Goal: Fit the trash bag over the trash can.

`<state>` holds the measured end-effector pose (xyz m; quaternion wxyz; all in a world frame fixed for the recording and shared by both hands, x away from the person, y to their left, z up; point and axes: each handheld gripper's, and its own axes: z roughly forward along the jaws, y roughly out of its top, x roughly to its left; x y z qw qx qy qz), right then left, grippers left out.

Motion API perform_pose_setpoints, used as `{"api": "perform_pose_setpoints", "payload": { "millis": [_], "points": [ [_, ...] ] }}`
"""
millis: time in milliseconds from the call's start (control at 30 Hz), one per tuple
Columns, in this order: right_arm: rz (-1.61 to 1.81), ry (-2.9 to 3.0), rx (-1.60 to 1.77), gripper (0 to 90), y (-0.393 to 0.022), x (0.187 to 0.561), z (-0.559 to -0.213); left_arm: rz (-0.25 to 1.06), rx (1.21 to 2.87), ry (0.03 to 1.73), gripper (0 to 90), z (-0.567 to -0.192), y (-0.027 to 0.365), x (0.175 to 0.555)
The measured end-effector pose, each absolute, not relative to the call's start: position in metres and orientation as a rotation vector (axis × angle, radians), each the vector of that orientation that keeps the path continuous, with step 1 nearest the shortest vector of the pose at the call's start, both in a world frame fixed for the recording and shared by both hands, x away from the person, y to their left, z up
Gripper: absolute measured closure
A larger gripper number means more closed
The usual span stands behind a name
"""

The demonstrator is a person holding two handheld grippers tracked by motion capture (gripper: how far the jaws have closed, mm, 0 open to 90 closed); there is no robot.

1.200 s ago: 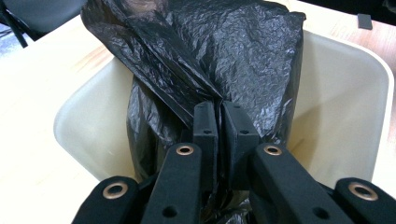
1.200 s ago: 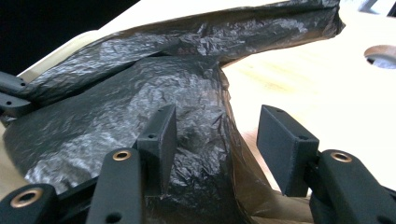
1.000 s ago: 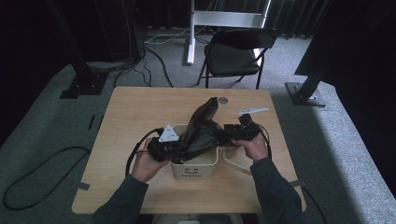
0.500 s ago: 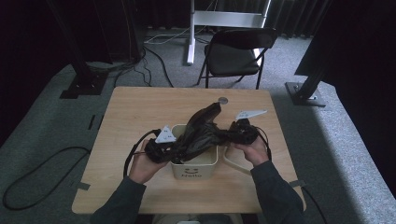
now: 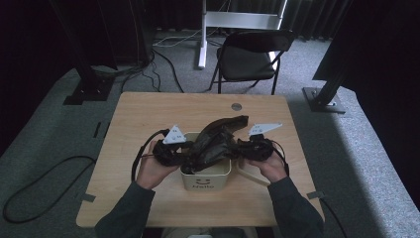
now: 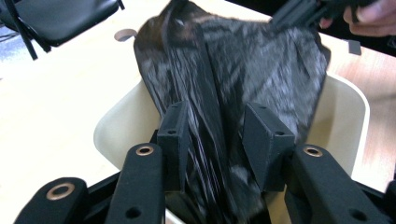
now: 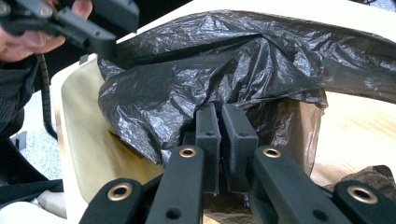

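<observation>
A crumpled black plastic bag (image 5: 218,141) lies partly in a small cream bin (image 5: 205,181) marked "Hello" at the table's front middle. My left gripper (image 5: 185,156) is at the bin's left rim. Its jaws have just been opening and stand apart, with the black bag (image 6: 261,60) hanging between them over the bin (image 6: 116,126). My left gripper (image 6: 219,135) does not pinch the film. My right gripper (image 5: 237,148) reaches in from the right and has just closed. My right gripper (image 7: 220,126) is shut on a fold of the bag (image 7: 196,70), above the bin's inner wall (image 7: 88,140).
The bin stands on a light wooden table (image 5: 148,114) with a round grommet (image 5: 236,106) near its far edge. A black folding chair (image 5: 250,54) stands behind the table. Cables lie on the grey carpet (image 5: 49,173) to the left.
The bag's raised end has sunk lower and leans right. The right gripper has drawn slightly toward the person. The left hand has stayed in place.
</observation>
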<state>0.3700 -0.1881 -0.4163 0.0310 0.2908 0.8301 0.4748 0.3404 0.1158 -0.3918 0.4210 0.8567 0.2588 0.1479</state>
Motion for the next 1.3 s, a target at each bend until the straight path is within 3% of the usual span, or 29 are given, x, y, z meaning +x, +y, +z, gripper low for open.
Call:
{"api": "perform_pose_setpoints", "payload": {
  "millis": [700, 967, 1300],
  "points": [
    [1.462, 2.564, 0.868, 86.0, -0.187, 0.368, -0.416, 0.263, 2.189, 0.729, 55.1, -0.392, 0.069, 0.399],
    [1.445, 2.562, 0.878, 85.5, -0.191, 0.368, -0.417, 0.301, 2.191, 0.723, 87.5, -0.392, 0.071, 0.390],
    [1.422, 2.534, 0.915, 83.6, -0.199, 0.366, -0.421, 0.320, 2.147, 0.709, 89.8, -0.397, 0.087, 0.365]
  ]
}}
